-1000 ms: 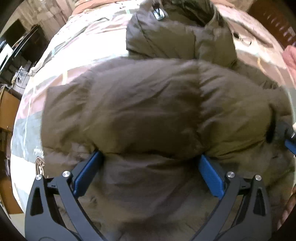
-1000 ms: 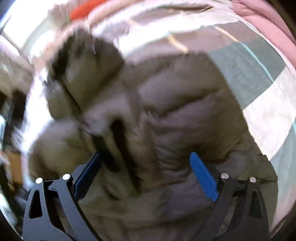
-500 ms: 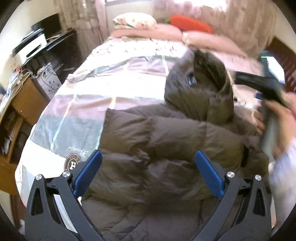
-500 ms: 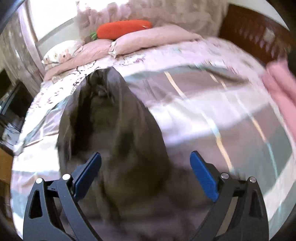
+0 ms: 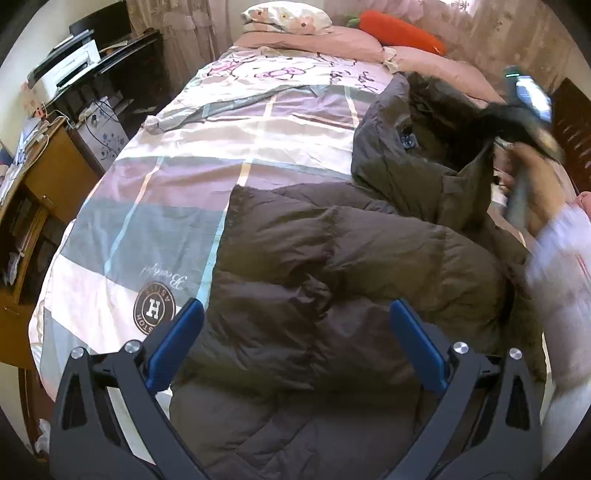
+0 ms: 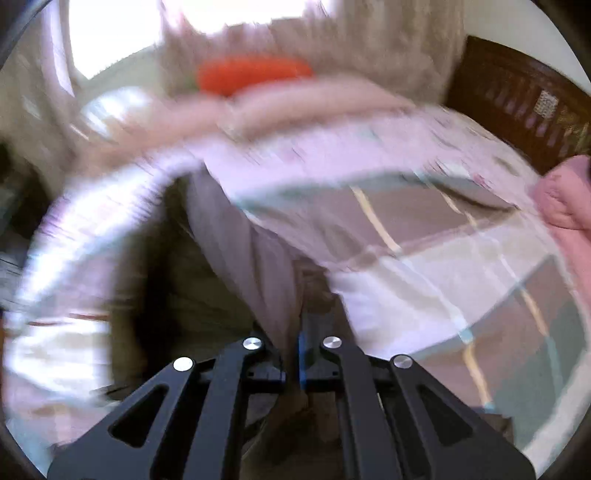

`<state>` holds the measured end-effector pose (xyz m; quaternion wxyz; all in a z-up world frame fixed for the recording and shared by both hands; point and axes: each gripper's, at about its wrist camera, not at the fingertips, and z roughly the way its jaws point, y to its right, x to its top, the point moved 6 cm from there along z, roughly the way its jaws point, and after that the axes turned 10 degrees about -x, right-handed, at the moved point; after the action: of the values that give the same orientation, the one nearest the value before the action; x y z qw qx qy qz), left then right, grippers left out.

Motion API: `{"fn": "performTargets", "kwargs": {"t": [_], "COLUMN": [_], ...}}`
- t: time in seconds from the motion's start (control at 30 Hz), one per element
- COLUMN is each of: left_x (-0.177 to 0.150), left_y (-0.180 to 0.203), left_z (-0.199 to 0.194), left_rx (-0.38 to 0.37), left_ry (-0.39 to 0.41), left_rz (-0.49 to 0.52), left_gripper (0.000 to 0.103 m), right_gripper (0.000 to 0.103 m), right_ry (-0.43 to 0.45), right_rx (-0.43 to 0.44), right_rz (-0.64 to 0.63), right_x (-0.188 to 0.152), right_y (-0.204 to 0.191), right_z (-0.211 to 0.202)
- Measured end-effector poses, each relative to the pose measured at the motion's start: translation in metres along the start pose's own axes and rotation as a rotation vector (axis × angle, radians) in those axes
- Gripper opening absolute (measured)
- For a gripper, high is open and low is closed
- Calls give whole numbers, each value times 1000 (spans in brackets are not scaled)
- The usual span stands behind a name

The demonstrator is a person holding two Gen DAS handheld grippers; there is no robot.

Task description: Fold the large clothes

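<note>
A brown puffer jacket (image 5: 332,277) lies across the near end of the bed, its hood (image 5: 424,147) toward the pillows. My left gripper (image 5: 295,310) hangs open above the jacket's body, with nothing between its blue pads. At the right of the left wrist view, my right gripper (image 5: 517,122) is blurred and lifts the hood's edge. In the blurred right wrist view, the right gripper (image 6: 301,332) has its jaws closing tight on a fold of the hood fabric (image 6: 236,258), which runs up from between them.
A patchwork quilt (image 5: 166,192) covers the bed, with pillows (image 5: 288,18) and an orange carrot plush (image 5: 399,26) at the head. A desk with a printer (image 5: 62,70) and a wooden cabinet (image 5: 48,166) stand left. A white sleeve (image 5: 561,266) is at right, near a dark headboard (image 6: 517,110).
My left gripper rose and drew back from the jacket, staying open. My right gripper swept from the jacket's body to the hood and went from open to shut on its fabric.
</note>
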<state>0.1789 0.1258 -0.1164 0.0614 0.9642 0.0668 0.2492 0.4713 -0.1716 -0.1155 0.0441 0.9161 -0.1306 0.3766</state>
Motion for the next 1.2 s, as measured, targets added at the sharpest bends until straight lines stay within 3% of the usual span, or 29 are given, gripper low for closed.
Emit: {"fn": "performTargets", "kwargs": {"t": [0.03,0.13,0.2,0.23,0.27,0.3,0.33,0.37,0.4,0.5,0.57,0.67,0.77,0.87,0.97,1.03,1.07,1.2], "left_x": [1,2,0,-1,-2,-2,-2,-2,-1,1,3,5,3,3,4,6,6,10], "left_y": [-1,-8,-17,-20,-24,-27,-28,-29,-30,-33,-36,-34,-27,-18,-8,-1,1,13], "left_z": [-1,-1,-1,-2,-4,-6,-8,-11,-14,-20,-22,-18,-13,-15,-18,-22,-25,-46], "left_rx": [0,1,-14,-25,-37,-45,-49,-53,-53,-38,-39,-32,-40,-37,-15,-7,0,16], "left_ry": [4,0,-11,-14,-12,-7,-3,4,13,35,50,49,31,42,56,76,85,164], "left_rz": [-8,-44,-92,-115,-141,-161,-172,-183,-190,-206,-222,-216,-192,-150,-85,-37,-18,61], "left_gripper": [101,101,101,101,101,101,101,101,101,101,101,101,101,101,101,101,101,101], "right_gripper": [4,4,6,8,18,38,56,82,86,86,87,92,94,94,91,49,21,15], "right_ry": [65,160,109,39,-30,-71,-122,-156,-182,-276,-325,-443,-535,-642,-620,-572,-551,-429], "right_rx": [118,305,413,446,410,334,169,56,-44,-24,95,438,604,620,612,570,539,568], "right_rz": [10,-99,-175,-217,-255,-274,-293,-288,-240,-234,-231,-142,48,238,511,647,643,537], "right_x": [-6,-44,-79,-102,-123,-136,-153,-161,-170,-181,-189,-211,-218,-228,-224,-214,-208,-179], "right_y": [6,32,57,75,96,112,138,155,177,178,156,94,47,15,9,21,27,50], "right_z": [-38,-123,-152,-154,-148,-140,-128,-121,-118,-128,-145,-170,-157,-123,-90,-79,-79,-117]}}
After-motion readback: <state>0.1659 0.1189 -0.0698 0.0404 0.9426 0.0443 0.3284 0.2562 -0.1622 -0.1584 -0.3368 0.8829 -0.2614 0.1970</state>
